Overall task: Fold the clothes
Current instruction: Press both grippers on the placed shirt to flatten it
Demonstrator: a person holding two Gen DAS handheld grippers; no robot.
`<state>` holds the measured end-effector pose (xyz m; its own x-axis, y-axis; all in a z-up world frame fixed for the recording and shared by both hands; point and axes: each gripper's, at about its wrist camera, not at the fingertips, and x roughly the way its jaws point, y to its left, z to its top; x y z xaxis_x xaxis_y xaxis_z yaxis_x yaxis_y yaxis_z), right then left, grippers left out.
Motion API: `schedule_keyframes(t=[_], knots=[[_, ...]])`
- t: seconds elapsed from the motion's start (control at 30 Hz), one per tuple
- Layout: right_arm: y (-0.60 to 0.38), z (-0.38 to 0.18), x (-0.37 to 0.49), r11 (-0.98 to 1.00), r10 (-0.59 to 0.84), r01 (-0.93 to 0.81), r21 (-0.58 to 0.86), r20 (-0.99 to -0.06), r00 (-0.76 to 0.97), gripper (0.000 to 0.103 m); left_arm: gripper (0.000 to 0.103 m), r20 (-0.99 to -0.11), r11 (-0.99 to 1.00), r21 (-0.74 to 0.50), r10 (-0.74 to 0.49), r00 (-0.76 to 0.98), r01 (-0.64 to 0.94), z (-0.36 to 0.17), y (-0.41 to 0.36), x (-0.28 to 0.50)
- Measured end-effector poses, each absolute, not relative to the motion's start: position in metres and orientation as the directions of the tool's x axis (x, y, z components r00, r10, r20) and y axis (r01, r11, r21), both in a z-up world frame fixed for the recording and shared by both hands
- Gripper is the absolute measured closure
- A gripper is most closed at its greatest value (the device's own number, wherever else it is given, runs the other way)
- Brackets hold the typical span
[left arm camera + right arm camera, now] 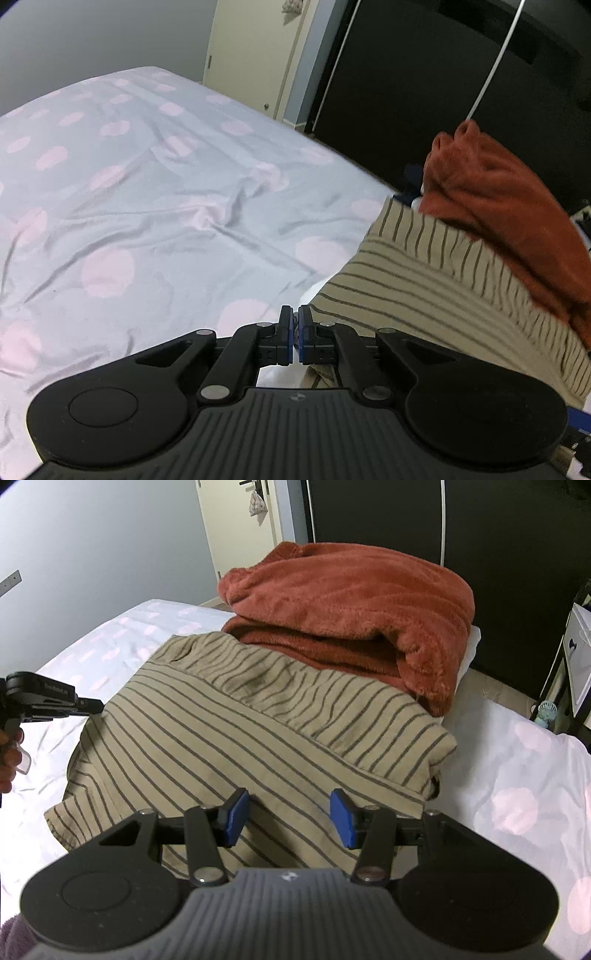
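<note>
A tan shirt with thin dark stripes (251, 731) lies folded on the bed, also at the right of the left wrist view (424, 280). A rust-red fleece garment (354, 613) is folded behind it and partly on it, and shows in the left wrist view (509, 199). My right gripper (290, 818) is open and empty, just above the shirt's near edge. My left gripper (296, 332) is shut with nothing clearly between its pads, beside the shirt's left edge. It also shows at the left of the right wrist view (88, 705).
The bed sheet (147, 192) is pale blue with pink dots and wrinkled. A dark wardrobe (443, 74) and a cream door (255, 55) stand beyond the bed. A small shelf unit (576, 664) stands at the far right. A purple cloth (14, 938) shows at the bottom left.
</note>
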<state>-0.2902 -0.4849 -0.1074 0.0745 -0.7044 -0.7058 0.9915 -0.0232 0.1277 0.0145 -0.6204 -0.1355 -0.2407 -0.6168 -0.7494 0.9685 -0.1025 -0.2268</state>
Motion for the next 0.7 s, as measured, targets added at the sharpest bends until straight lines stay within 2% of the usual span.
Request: schedule_keyframes(t=[0.33, 0.4, 0.47, 0.5, 0.57, 0.67, 0.7], knots=[[-0.472, -0.103, -0.307, -0.064, -0.694, 0.990, 0.123, -0.718, 0.044, 0.049, 0.099, -0.714, -0.116, -0.091, -0.685, -0.146, 0.989, -0.094, -0.594, 0.009], [-0.467, -0.098, -0.308, -0.065, -0.705, 0.989, 0.135, -0.708, 0.051, 0.048, 0.091, -0.695, -0.135, -0.079, -0.703, -0.151, 0.988, -0.082, -0.583, 0.006], [-0.461, -0.092, -0.306, -0.058, -0.717, 0.988, 0.140, -0.695, 0.056, 0.044, 0.076, -0.675, -0.156, -0.059, -0.722, -0.155, 0.986, -0.071, -0.571, 0.002], [-0.459, -0.089, -0.305, -0.054, -0.724, 0.988, 0.144, -0.687, 0.060, 0.044, 0.072, -0.664, -0.171, -0.049, -0.731, -0.159, 0.984, -0.065, -0.565, -0.002], [-0.454, -0.082, -0.304, -0.044, -0.734, 0.987, 0.157, -0.675, 0.075, 0.043, 0.053, -0.642, -0.200, -0.028, -0.748, -0.171, 0.979, -0.054, -0.551, -0.012], [-0.446, -0.071, -0.303, -0.026, -0.749, 0.984, 0.177, -0.655, 0.098, 0.041, 0.048, -0.586, -0.217, 0.013, -0.792, -0.168, 0.976, -0.038, -0.526, -0.027], [-0.443, -0.067, -0.302, -0.018, -0.756, 0.983, 0.181, -0.646, 0.105, 0.038, 0.047, -0.570, -0.217, 0.021, -0.804, -0.167, 0.976, -0.034, -0.520, -0.032]])
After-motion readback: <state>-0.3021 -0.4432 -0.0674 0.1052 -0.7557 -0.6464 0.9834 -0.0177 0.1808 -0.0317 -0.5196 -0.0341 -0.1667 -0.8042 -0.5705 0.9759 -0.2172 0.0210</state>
